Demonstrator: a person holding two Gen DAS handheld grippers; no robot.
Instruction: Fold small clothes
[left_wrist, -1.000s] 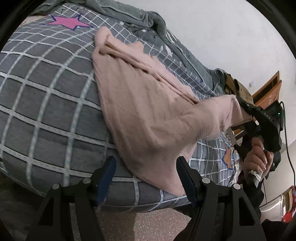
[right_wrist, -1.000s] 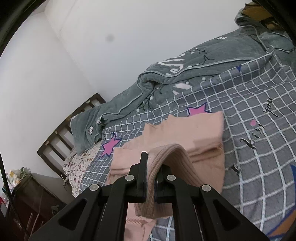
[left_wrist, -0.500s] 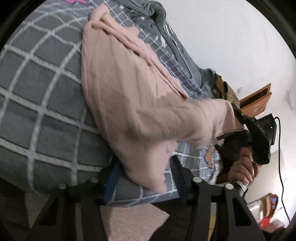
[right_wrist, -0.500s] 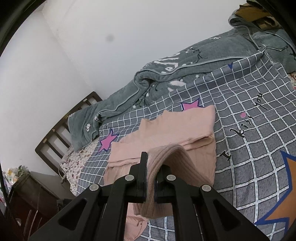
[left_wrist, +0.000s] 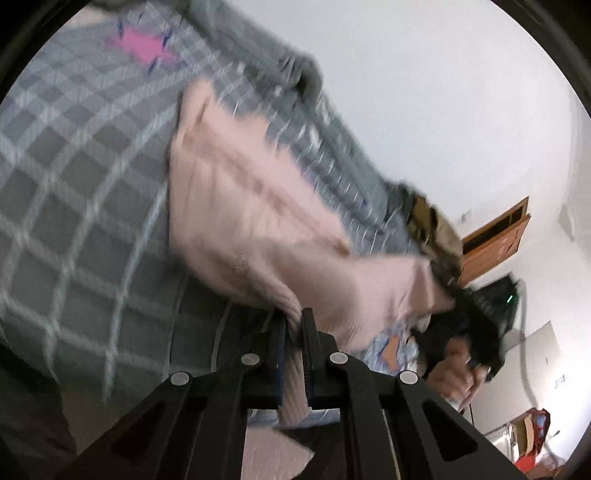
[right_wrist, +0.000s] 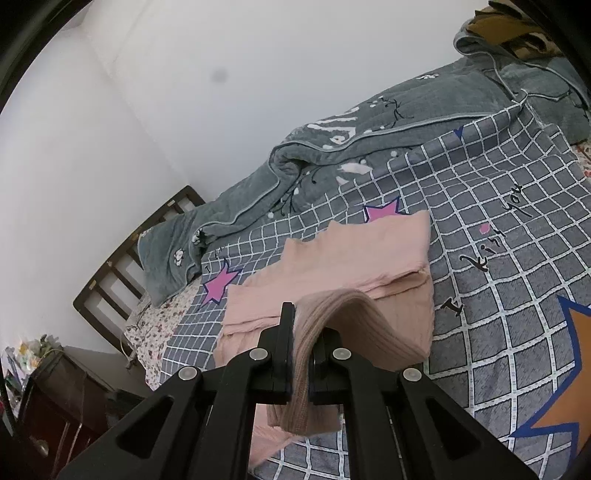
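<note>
A pale pink ribbed garment (left_wrist: 251, 221) lies on the grey checked bedspread (left_wrist: 74, 192), its near edge lifted. My left gripper (left_wrist: 293, 325) is shut on the garment's near hem, with fabric pinched between its pads. In the right wrist view the same pink garment (right_wrist: 369, 258) is partly folded on the bed, and my right gripper (right_wrist: 303, 332) is shut on its ribbed hem, which arches up from the jaws. The right gripper also shows at the far right of the left wrist view (left_wrist: 469, 306), held by a hand and gripping the garment's other corner.
A rumpled grey quilt (right_wrist: 332, 147) lies along the wall side of the bed. A dark wooden headboard (right_wrist: 122, 266) and a dark cabinet (right_wrist: 55, 398) stand at the left. A wooden door frame (left_wrist: 495, 236) is at the right. The bedspread (right_wrist: 517, 258) has pink and orange stars.
My left gripper has closed from open onto the pink garment's near hem and lifted it. The right gripper stays shut on its hem, the bed shifting slightly in its view.
</note>
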